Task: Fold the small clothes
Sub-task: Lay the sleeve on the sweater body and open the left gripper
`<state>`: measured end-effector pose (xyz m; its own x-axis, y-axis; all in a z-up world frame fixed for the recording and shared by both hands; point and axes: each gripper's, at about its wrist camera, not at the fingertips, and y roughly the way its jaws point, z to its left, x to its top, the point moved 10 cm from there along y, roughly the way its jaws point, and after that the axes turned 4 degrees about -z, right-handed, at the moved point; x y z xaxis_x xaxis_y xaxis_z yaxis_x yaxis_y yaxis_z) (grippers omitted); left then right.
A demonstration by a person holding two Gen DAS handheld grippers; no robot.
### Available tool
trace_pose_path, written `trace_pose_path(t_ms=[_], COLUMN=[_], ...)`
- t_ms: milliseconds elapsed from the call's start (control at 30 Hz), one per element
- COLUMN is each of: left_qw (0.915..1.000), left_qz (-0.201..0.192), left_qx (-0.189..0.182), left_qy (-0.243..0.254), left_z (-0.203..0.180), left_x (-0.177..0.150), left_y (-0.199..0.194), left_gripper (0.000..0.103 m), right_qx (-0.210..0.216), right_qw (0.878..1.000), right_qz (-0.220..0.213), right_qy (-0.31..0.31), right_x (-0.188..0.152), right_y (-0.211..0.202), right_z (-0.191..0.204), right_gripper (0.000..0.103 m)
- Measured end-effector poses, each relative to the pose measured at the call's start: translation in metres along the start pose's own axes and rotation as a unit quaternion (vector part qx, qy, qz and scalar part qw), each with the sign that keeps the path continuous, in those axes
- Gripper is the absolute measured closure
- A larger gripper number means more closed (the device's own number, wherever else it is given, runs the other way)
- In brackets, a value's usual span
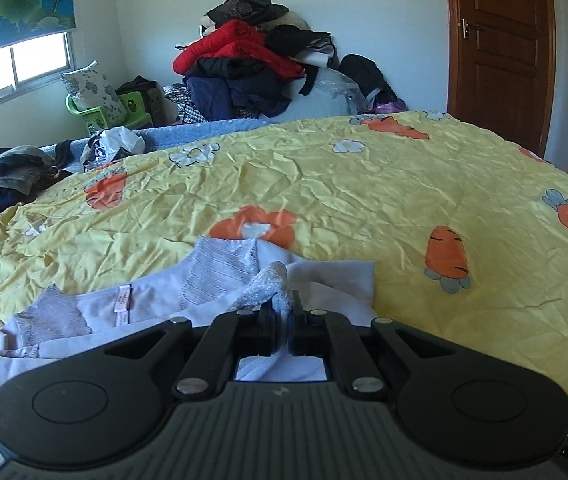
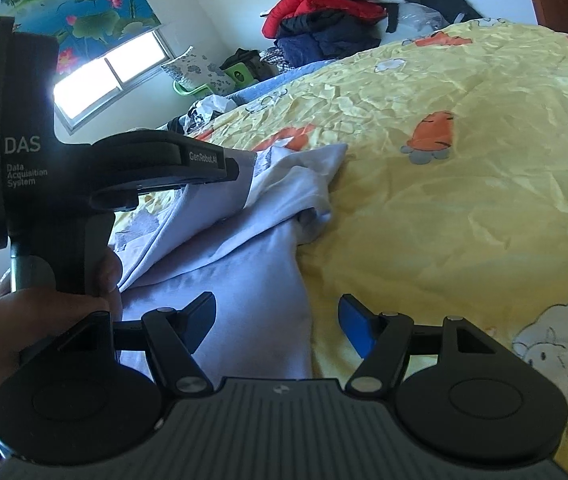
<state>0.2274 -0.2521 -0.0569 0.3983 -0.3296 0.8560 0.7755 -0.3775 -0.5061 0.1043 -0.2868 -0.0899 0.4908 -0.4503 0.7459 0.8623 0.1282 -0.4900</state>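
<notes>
Left tongs [image 1: 282, 330] are clamped narrow on a bunched fold of the pale lilac garment [image 1: 163, 296], with lace-trimmed cloth standing up between the pads. Right tongs [image 2: 277, 328] stand wide and hold nothing; the blue-faced finger [image 2: 358, 330] and its dark partner hang over the garment's near portion with no cloth pinched between them.

In the right wrist view the left tongs [image 2: 239, 170] show from the side, gripped by a bare hand [image 2: 39, 320], with the cloth drawn up from the bed into a taut ridge that runs from that grip down toward the right tongs. The garment lies on the near side of the yellow carrot-print quilt [image 1: 364, 184], partly spread, a pink label [image 1: 123, 304] facing up, lace panels toward its left end. Its long axis appears to run from the lifted edge toward the near edge of the bed.

Judgement: the fold is in hand but not finished. The free cloth lies directly ahead of and below the right tongs, nearer to them than to the left, so the right side is better placed to take a second hold.

Beyond the quilt: a heap of dark and red clothes [image 1: 251, 64] against the wall, a wooden door [image 1: 504, 48], a window [image 1: 15, 68] under a lotus-print blind.
</notes>
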Motion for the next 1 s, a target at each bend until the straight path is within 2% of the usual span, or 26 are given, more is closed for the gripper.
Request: trace_pose_path(t_ms=[100,200,300,400,433,500,533,567,667,800,1000], left_qw=[1.0,0.9993,0.9992,0.9987,0.9985,0.9983,0.9984,0.9989,0.9996,0.9998,0.9994], left_qz=[0.004,0.024,0.032,0.04,0.042,0.043,0.039,0.03,0.007,0.006,0.015], left_qx=[-0.005,-0.026,-0.024,-0.031,-0.035,-0.04,-0.04,-0.037,-0.022,-0.012,0.03], left_qy=[-0.002,-0.01,-0.008,-0.008,-0.008,-0.006,-0.004,-0.002,0.015,0.018,0.001], left_z=[-0.005,-0.011,-0.013,-0.016,-0.017,-0.02,-0.021,-0.021,-0.023,-0.018,0.019], left_x=[-0.002,-0.006,-0.009,-0.011,-0.01,-0.009,-0.007,-0.005,0.001,0.002,-0.025], left_y=[0.002,0.006,0.006,0.004,0.004,0.002,0.0,-0.003,-0.01,-0.017,-0.046], left_gripper=[0.098,0.097,0.096,0.092,0.086,0.063,0.038,0.024,0.022,0.022,0.02], right_qx=[-0.005,-0.008,-0.011,-0.015,-0.016,-0.019,-0.02,-0.021,-0.025,-0.032,-0.029], right_qw=[1.0,1.0,1.0,1.0,1.0,1.0,1.0,1.0,1.0,0.999,0.999], right_qz=[0.0,0.0,-0.001,-0.003,-0.003,-0.003,-0.003,-0.002,-0.002,-0.004,-0.008], right_qy=[0.002,0.003,0.002,0.002,0.002,0.001,0.0,-0.001,-0.002,-0.003,-0.011], right_x=[-0.001,-0.001,-0.002,-0.002,-0.002,-0.002,-0.003,-0.003,-0.004,-0.004,-0.004], right_y=[-0.002,-0.004,-0.007,-0.01,-0.01,-0.012,-0.012,-0.013,-0.015,-0.021,-0.031], right_z=[-0.004,-0.007,-0.009,-0.011,-0.012,-0.012,-0.012,-0.013,-0.014,-0.017,-0.015], right_gripper=[0.032,0.032,0.032,0.032,0.032,0.032,0.031,0.031,0.031,0.031,0.031])
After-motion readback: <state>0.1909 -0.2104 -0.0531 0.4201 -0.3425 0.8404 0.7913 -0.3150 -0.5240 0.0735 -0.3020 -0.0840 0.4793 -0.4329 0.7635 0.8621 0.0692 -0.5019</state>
